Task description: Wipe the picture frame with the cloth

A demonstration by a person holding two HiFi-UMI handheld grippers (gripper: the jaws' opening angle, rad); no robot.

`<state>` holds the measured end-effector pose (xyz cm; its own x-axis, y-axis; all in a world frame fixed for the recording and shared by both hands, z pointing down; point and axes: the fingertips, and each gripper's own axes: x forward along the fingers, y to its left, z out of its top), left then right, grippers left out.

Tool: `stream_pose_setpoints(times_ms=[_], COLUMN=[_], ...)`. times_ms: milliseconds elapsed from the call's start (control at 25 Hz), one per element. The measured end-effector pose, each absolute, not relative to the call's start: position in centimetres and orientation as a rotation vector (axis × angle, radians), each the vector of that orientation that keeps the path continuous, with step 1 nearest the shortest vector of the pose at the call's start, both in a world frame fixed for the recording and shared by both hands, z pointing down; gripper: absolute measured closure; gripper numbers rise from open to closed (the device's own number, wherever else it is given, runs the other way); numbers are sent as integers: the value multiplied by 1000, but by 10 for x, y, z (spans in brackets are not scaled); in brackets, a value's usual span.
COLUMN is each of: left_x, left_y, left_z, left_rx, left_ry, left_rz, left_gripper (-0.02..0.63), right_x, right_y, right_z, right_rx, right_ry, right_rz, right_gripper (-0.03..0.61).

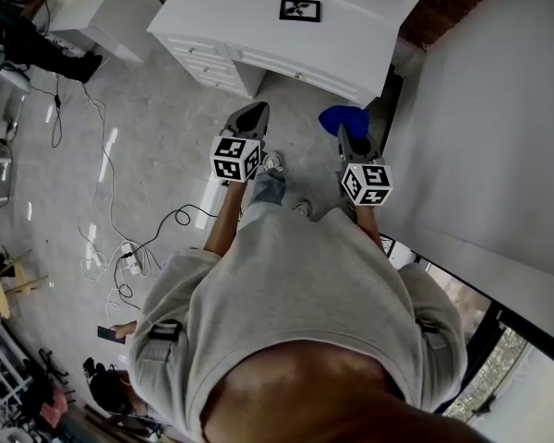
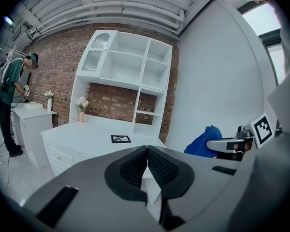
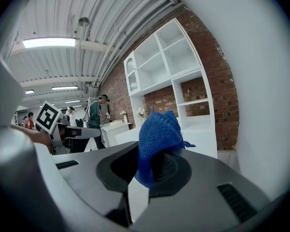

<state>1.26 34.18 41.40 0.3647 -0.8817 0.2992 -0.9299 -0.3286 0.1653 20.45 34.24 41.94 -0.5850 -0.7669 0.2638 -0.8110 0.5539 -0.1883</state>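
Observation:
A small black picture frame (image 1: 300, 9) lies flat on the white desk (image 1: 258, 26) ahead of me; the left gripper view also shows the picture frame (image 2: 121, 139) on the desk top. My right gripper (image 1: 349, 135) is shut on a blue cloth (image 1: 343, 119), which sticks up between the jaws as a bunched blue cloth (image 3: 157, 137) in the right gripper view. My left gripper (image 1: 252, 116) is shut with nothing in it, its ribbed pads (image 2: 135, 167) pressed together. Both grippers hang in the air, short of the desk.
A white shelf unit (image 2: 130, 76) rises at the back of the desk against a brick wall. A white wall (image 1: 499, 137) stands close on my right. Cables (image 1: 102, 238) trail over the floor on the left. A person (image 2: 12, 105) works at another white cabinet (image 1: 102, 7).

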Motion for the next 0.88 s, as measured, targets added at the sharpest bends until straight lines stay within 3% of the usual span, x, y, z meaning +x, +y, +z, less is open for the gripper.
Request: stream_pose_setpoints(times_ms=[880], left_x=[-67], left_y=[136], left_z=[398], left_rx=[2401], left_ry=[-1465], left_rz=[119], left_gripper=[597], right_x=[109], right_y=[158], right_z=[389], right_rx=[1418], right_ry=[-2555], right_rz=[346], right_gripper=[520])
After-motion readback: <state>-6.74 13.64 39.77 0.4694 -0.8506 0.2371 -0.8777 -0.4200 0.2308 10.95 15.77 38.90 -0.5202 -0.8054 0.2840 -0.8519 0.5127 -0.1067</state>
